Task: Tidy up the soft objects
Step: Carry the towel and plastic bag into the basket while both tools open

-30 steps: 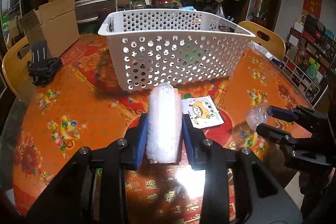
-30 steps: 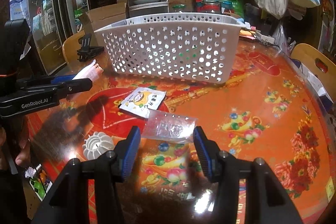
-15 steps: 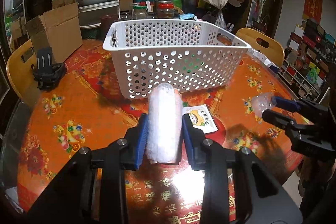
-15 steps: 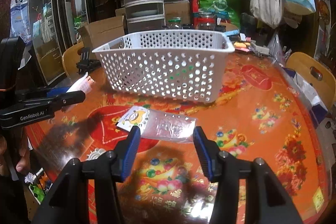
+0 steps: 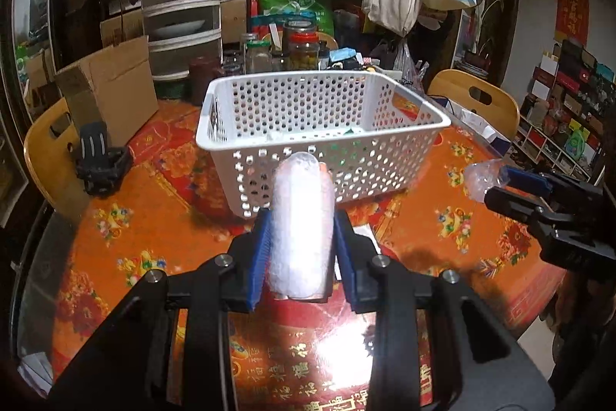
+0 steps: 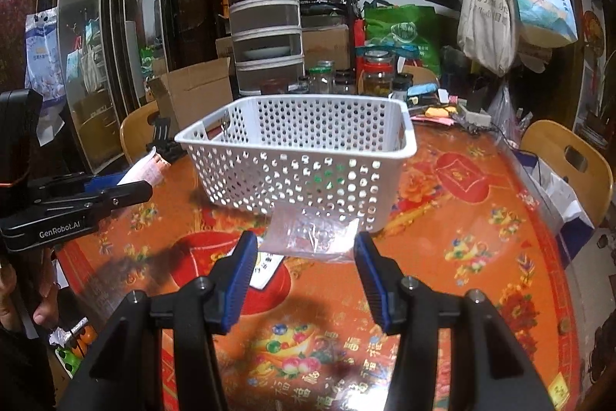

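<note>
My left gripper is shut on a white bubble-wrap roll and holds it above the table, in front of the white perforated basket. My right gripper is shut on a clear plastic bag, lifted above the table before the basket. In the left wrist view the right gripper shows at the right with the bag. In the right wrist view the left gripper shows at the left with the roll. A white cartoon sachet lies on the table.
The round table has an orange-red patterned cover. A black clamp-like object and a cardboard box are at the left. Jars stand behind the basket. Wooden chairs ring the table.
Both grippers have risen and moved back from the table with their loads. The plastic bag has left the table surface and now hangs in front of the basket wall.
</note>
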Motion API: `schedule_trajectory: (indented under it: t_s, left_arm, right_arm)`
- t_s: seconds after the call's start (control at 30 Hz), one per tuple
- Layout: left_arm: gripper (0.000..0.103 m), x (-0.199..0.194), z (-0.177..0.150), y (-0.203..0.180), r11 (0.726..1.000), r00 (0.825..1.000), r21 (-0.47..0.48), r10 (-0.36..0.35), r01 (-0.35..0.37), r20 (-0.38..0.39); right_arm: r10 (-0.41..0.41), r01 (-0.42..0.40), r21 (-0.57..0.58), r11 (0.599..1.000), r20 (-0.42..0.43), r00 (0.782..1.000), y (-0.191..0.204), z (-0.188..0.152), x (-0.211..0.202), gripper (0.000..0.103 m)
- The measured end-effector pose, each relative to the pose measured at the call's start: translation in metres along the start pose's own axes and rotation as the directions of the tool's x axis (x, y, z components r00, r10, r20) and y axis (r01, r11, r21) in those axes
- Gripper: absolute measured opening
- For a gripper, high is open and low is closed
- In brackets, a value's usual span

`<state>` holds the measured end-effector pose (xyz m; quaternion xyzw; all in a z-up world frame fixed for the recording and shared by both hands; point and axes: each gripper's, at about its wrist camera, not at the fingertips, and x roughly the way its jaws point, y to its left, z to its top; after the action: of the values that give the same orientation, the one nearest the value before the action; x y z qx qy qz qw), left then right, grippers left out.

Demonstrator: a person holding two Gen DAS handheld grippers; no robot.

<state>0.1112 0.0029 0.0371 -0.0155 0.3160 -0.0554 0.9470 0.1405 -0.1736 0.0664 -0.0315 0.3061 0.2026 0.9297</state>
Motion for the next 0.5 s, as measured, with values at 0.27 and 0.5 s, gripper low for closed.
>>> schedule_trajectory:
  t_s: [0.27, 0.5]
  left_arm:
    - [0.030, 0.009, 0.034, -0.004, 1.000, 1.000, 0.009, 0.013, -0.013, 0.008]
    - [0.030, 0.033, 0.065, -0.003, 0.999, 0.999, 0.017, 0.036, -0.036, -0.012]
  right_arm:
    - [0.006, -0.006, -0.008, 1.000, 0.033, 0.999, -0.007, 0.031, -0.003, 0.052]
    - [0.010, -0.010, -0.005, 1.000, 0.035, 0.999, -0.013, 0.058, 0.007, 0.052]
